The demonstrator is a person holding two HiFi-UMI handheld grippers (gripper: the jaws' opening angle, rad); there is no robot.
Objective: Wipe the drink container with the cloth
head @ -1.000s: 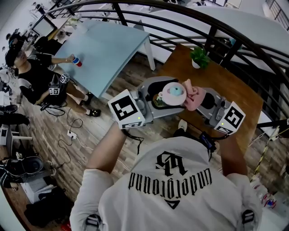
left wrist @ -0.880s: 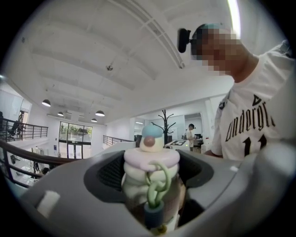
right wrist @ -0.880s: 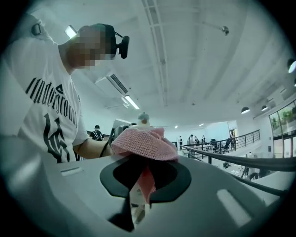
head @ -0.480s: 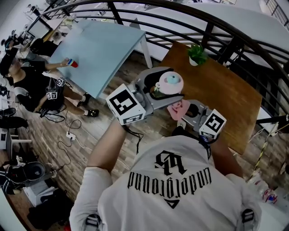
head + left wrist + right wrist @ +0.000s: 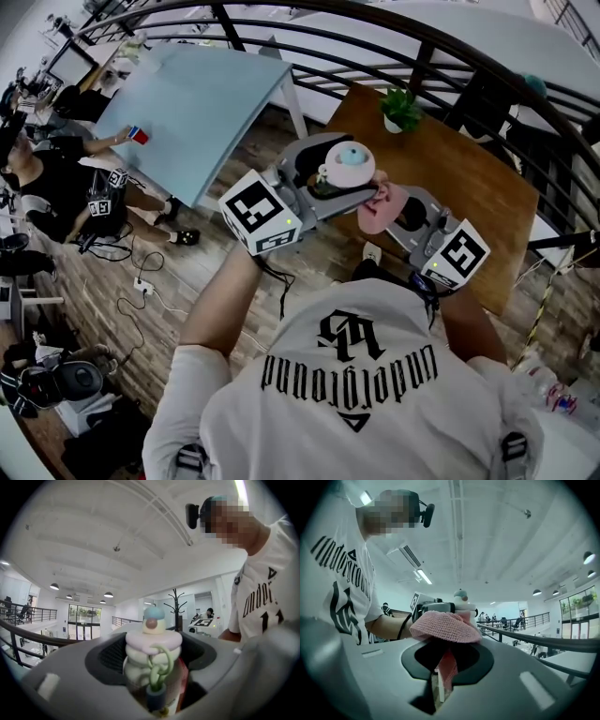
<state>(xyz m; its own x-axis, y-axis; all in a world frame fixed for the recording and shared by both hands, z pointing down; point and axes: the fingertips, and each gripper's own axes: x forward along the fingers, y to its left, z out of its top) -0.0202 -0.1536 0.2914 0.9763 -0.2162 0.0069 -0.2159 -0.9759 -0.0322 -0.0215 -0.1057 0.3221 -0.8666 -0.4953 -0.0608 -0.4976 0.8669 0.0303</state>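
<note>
My left gripper (image 5: pixel 323 192) is shut on the drink container (image 5: pixel 348 167), a white bottle with a pink lid and a blue knob, held up in the air. In the left gripper view the container (image 5: pixel 152 656) stands between the jaws (image 5: pixel 154 686), a green loop hanging from its lid. The right gripper (image 5: pixel 394 208) is shut on a pink knitted cloth (image 5: pixel 378 208), which sits just right of and below the container, close to its side. In the right gripper view the cloth (image 5: pixel 446 626) bulges over the jaws (image 5: pixel 440 677), with the container (image 5: pixel 461 603) right behind it.
A brown wooden table (image 5: pixel 469 187) with a small potted plant (image 5: pixel 399 108) lies beyond the grippers. A light blue table (image 5: pixel 197 103) stands at the left, with a seated person (image 5: pixel 56 178) beside it. A black railing (image 5: pixel 375 28) curves behind.
The right gripper with the cloth dropped low and toward me, then rose back beside the container. The left gripper holding the container shifted slightly up and left.
</note>
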